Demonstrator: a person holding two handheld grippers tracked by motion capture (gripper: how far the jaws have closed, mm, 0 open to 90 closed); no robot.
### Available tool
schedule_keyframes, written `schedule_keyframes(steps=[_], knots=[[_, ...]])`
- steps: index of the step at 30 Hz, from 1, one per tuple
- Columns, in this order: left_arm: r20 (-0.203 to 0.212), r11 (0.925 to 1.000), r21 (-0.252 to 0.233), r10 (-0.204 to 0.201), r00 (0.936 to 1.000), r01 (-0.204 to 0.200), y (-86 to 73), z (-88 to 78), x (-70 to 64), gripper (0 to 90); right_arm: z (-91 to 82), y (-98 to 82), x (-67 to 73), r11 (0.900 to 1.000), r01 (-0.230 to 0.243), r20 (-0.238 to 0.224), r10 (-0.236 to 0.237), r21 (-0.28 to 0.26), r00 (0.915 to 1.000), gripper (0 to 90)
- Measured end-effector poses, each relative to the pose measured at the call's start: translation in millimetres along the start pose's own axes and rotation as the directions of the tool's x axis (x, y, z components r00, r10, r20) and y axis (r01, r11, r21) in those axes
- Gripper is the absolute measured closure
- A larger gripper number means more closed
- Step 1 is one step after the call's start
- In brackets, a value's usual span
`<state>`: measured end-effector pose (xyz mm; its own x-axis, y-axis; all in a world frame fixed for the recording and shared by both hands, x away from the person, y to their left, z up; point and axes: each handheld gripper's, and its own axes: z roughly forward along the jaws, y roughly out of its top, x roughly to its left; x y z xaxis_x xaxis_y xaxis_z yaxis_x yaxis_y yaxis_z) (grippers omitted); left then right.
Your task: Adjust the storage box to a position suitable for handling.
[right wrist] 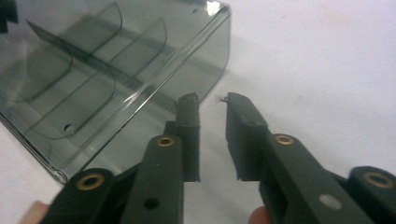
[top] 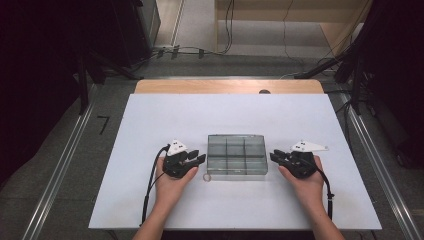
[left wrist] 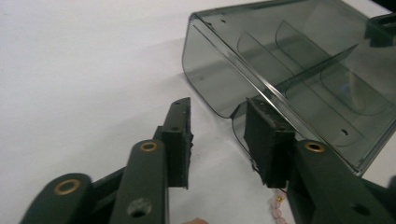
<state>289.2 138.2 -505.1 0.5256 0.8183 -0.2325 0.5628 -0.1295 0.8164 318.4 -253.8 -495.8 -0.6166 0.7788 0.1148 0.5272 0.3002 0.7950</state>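
Smoky grey plastic makes up the box [top: 236, 155], which sits in the middle of the white table [top: 150, 120], between the two grippers. From the high view its inside reads as a grid of small compartments, and a small pale ring [top: 207, 177] lies on the table just off its near left corner.

The left gripper [top: 199, 159] rests at the box's left end and the right gripper [top: 274, 156] at its right end, each held in a hand [top: 172, 186].

The left gripper view adds what the overhead cannot: its jaws stand partly apart with bare table between them, one pad [left wrist: 267, 140] close against the box's rounded corner [left wrist: 210, 79], and pinkish beads [left wrist: 277, 205] show at the bottom edge.

The right gripper [right wrist: 211, 103] view shows a narrower gap, again with nothing in it, the jaws just beside the box wall [right wrist: 205, 60] and curved dividers [right wrist: 93, 28] visible through the clear plastic.
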Motion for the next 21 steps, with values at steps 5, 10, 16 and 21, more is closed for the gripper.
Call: schedule_keyframes(steps=[5, 10, 16, 21], knots=[[0.046, 0.9995, -0.03, 0.008, 0.9989, -0.007, 1.7, -8.3, 3.4, 44.9, -10.8, 4.1, -8.2, 0.999, -0.028, -0.039, 0.026, -0.037, 0.9989, 57.0], [0.103, 0.9975, -0.045, 0.06, 0.9929, -0.055, 3.0, -14.7, -2.4, 25.0, -18.9, 9.1, -8.4, 0.999, -0.02, -0.1, 0.015, -0.048, 0.9949, 28.3], [0.176, 0.9947, -0.061, 0.092, 0.9801, -0.083, 1.1, -19.5, -6.2, 7.5, -24.7, 13.2, 0.2, 0.998, 0.02, -0.173, -0.031, -0.064, 0.9844, 12.0], [0.196, 0.9908, -0.079, 0.123, 0.9728, -0.11, 0.7, -23.9, -9.2, 3.3, -28.1, 16.9, 11.3, 0.995, 0.053, -0.193, -0.068, -0.082, 0.9787, 8.8]])
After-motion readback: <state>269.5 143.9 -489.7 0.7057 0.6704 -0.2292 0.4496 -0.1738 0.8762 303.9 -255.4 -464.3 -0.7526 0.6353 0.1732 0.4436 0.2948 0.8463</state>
